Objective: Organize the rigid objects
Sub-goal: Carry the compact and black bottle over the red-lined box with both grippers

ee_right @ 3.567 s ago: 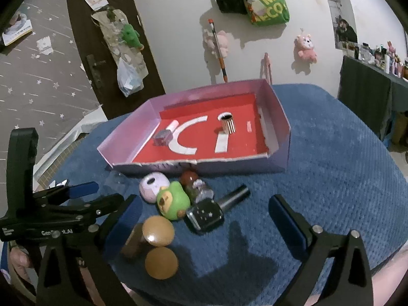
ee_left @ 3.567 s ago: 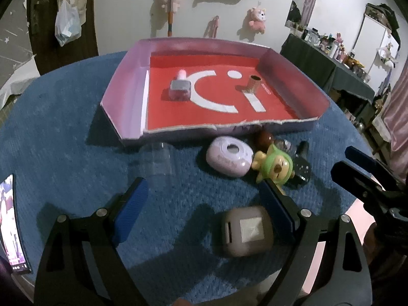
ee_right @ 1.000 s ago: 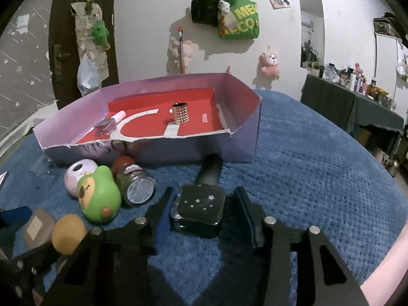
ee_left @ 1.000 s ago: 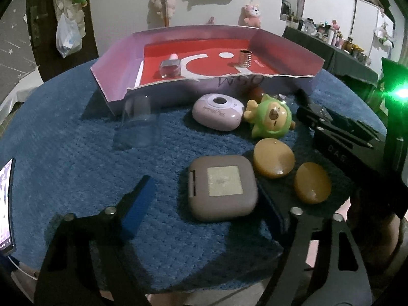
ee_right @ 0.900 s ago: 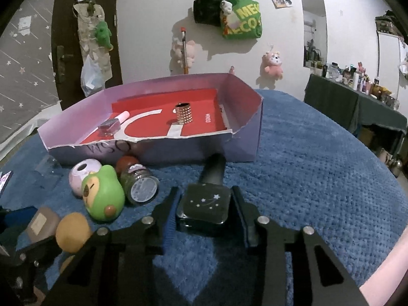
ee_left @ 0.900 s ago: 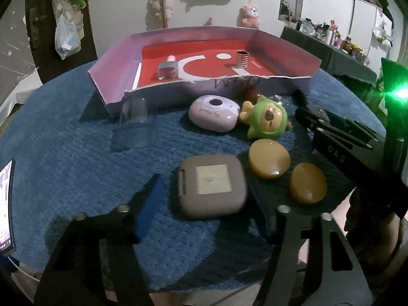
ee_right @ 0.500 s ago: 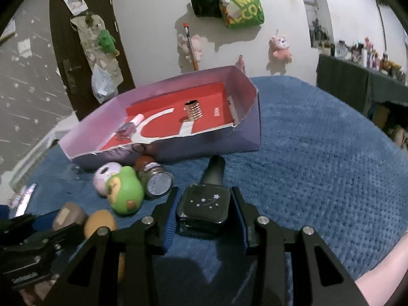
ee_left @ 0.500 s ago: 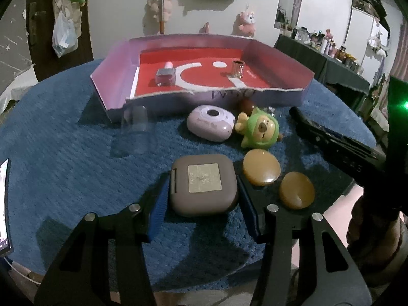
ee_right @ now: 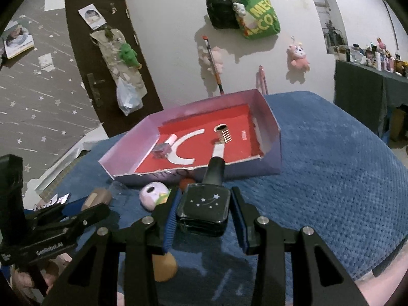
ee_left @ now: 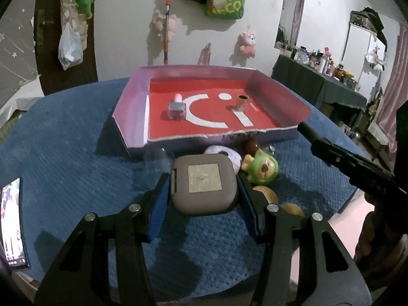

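In pink tray (ee_left: pixel 132 117): 2 items; left tool (ee_left: pixel 204 196) grips grey case (ee_left: pixel 202 183), right tool (ee_right: pixel 204 214) black bottle (ee_right: pixel 204 204).

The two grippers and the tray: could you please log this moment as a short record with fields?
left gripper: shut on the grey case, raised above the cloth
right gripper: shut on the black bottle, cap pointing toward the tray
tray: red floor, pink walls, holds a small glass bottle and a ribbed cylinder
waiting on the blue cloth: green toy, pale round case, clear cup, two tan caps
at left edge: phone
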`<state>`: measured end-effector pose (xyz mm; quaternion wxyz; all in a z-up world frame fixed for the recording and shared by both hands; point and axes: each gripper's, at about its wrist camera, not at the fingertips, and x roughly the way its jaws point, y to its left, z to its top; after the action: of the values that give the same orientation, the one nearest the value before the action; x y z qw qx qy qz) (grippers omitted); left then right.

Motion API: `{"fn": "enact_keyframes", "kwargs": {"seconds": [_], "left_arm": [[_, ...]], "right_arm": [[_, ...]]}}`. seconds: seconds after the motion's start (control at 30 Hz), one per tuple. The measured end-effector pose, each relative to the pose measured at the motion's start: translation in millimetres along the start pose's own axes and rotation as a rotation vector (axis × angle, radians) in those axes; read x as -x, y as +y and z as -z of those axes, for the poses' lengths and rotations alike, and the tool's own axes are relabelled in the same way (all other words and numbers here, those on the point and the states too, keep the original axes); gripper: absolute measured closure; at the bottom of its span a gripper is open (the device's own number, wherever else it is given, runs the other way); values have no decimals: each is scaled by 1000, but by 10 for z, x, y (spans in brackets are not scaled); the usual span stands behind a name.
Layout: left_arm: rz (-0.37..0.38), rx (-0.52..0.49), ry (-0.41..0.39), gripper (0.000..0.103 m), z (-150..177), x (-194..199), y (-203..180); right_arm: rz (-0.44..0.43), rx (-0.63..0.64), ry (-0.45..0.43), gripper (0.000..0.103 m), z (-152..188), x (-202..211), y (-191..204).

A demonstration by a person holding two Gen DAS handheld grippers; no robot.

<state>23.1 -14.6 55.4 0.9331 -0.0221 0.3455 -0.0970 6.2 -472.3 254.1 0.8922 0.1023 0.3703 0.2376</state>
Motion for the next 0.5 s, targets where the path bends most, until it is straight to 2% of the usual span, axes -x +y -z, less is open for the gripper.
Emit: {"fn": "enact_keyframes", "kwargs": {"seconds": [0.5], "left_arm": [[7, 14, -30, 53, -282, -40, 108]], "right_arm": [[-33, 44, -19, 62, -250, -14, 131]]}}
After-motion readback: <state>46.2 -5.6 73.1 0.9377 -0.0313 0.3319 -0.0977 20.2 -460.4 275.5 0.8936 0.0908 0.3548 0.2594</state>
